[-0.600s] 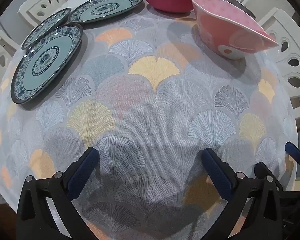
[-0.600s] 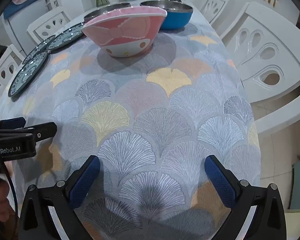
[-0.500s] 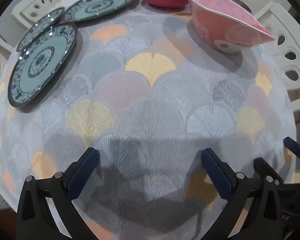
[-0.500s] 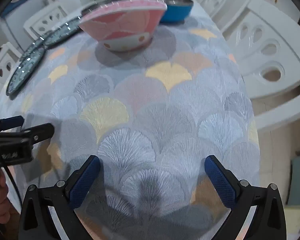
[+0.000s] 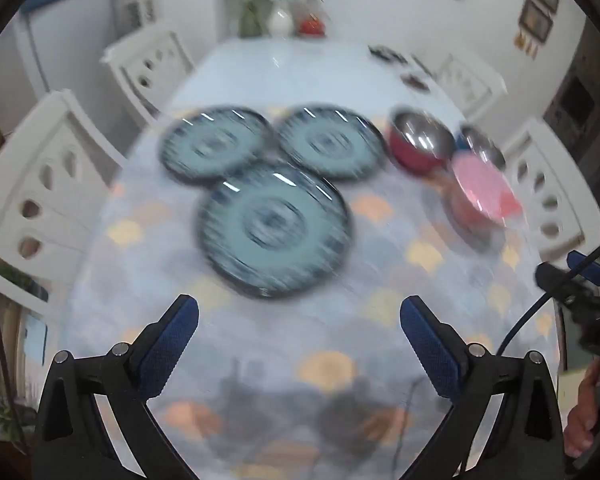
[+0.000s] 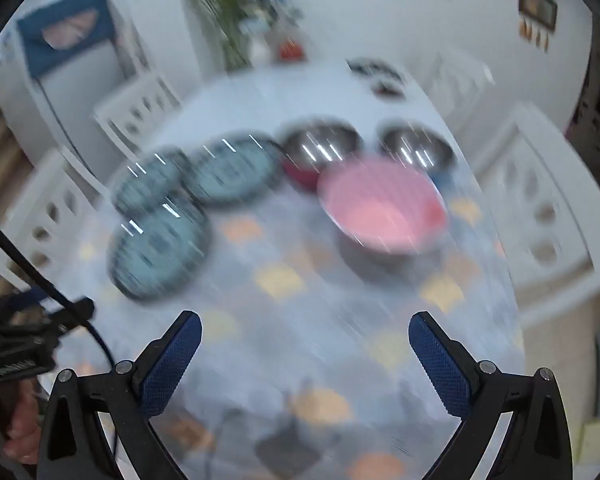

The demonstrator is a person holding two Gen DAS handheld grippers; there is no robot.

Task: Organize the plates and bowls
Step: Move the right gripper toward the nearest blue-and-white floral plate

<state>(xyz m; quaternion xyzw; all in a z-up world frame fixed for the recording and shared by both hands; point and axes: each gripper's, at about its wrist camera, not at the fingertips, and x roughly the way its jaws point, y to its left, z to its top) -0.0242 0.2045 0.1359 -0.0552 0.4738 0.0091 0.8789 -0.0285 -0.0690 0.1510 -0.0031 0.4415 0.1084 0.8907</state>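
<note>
The nearest plate [image 5: 275,229] serves as the landmark: it lies flat on the patterned tablecloth [image 5: 380,308], with two more plates [image 5: 216,145] just behind it, their rims seeming to meet or overlap its far edge, though blur prevents certainty. To its right, well apart, sits the pink bowl [image 6: 382,212], with a red-sided steel bowl [image 5: 420,143] and a blue-sided steel bowl [image 6: 418,150] just behind that. Nothing appears stacked; judged on this, the task is at the approach stage, before any grasp. The left gripper [image 5: 299,322] hovers above the table with jaws wide and empty, the landmark plate directly ahead and near. The right gripper [image 6: 305,340], likewise wide and empty, faces the pink bowl, which stands further off. The next move likely calls for lowering a jaw under a plate rim, a shallow, demanding pinch.
</note>
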